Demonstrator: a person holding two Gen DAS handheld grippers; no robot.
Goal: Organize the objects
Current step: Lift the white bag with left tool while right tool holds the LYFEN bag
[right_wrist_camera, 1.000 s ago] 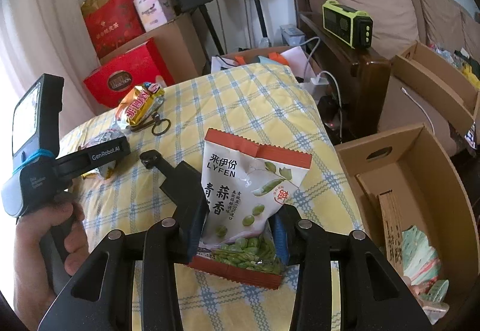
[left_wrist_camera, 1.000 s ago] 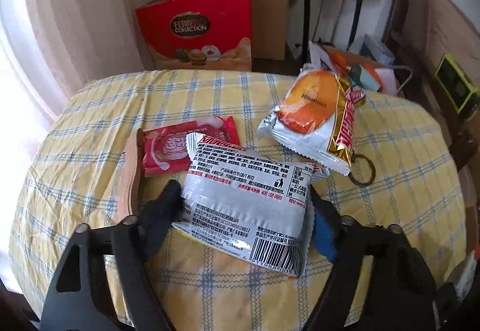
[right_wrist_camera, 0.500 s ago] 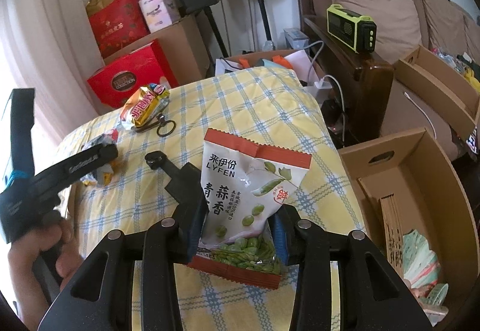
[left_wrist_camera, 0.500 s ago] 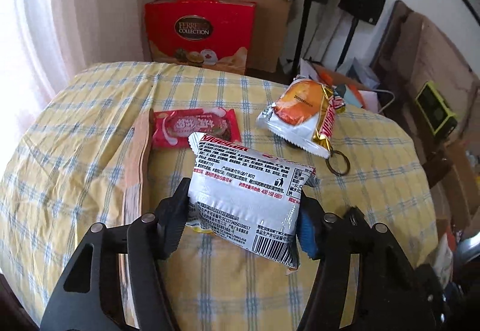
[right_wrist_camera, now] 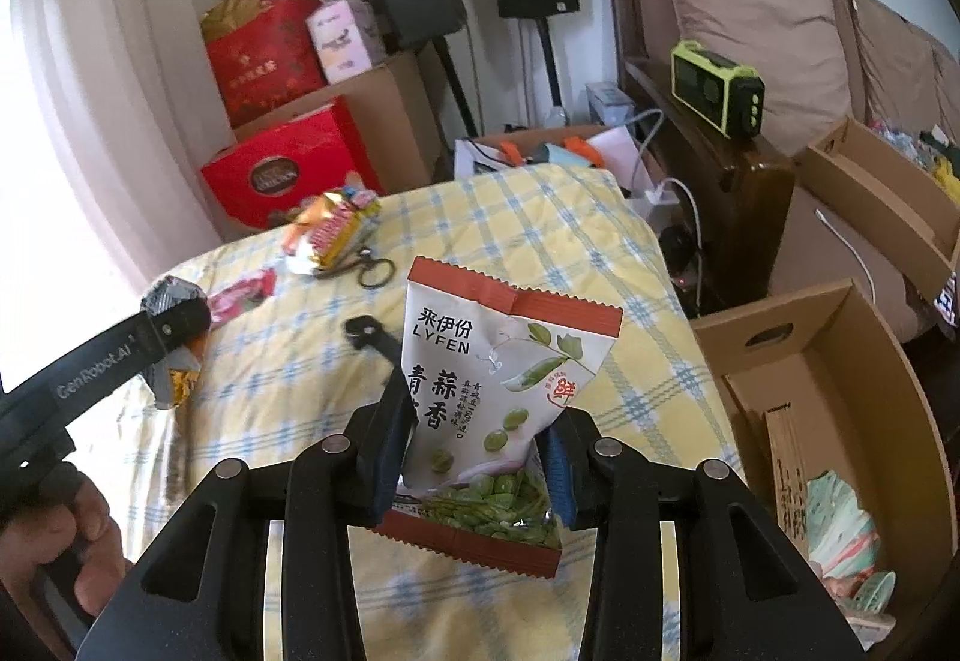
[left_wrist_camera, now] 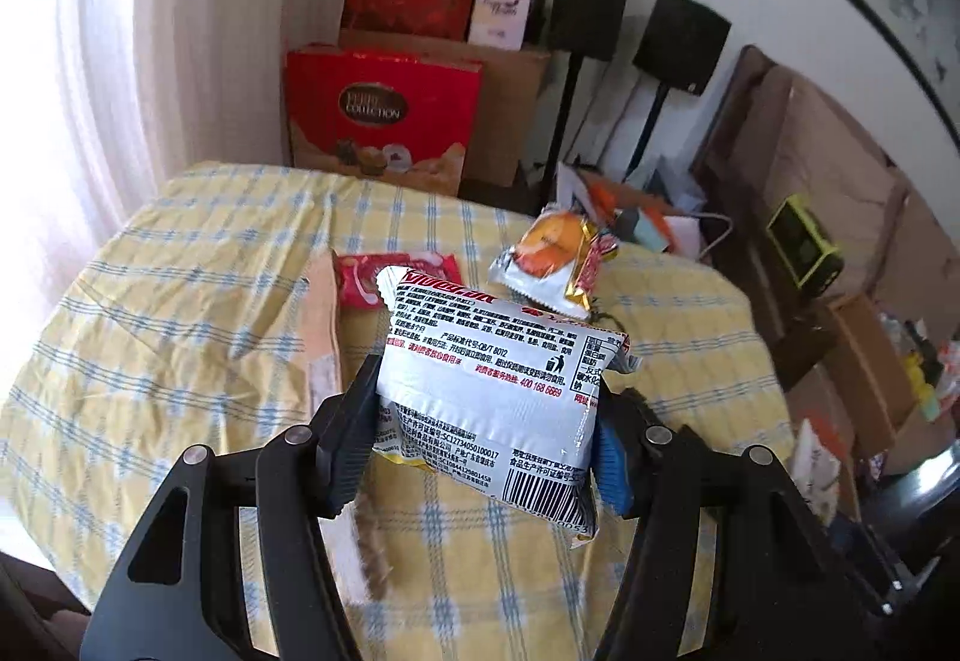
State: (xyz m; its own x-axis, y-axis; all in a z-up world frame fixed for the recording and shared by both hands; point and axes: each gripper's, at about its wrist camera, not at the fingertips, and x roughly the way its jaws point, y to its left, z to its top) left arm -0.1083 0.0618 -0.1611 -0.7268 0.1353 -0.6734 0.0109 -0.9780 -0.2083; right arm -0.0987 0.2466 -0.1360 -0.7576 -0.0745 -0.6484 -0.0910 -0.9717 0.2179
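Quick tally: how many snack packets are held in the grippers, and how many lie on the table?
Held: 2, the silver packet in the left hand-held gripper, the green pea packet in the right hand-held gripper.
On the table: 3, the red packet, orange packet, gold packet.
Total: 5

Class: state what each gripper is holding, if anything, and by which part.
Left gripper pinches the silver snack packet by its side edges, near the lower end. Right gripper pinches the green-pea packet likewise.

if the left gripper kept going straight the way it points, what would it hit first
Likely the red packet on the tablecloth, just beyond the silver packet held in the left gripper; depth is unclear, so it might pass over it.
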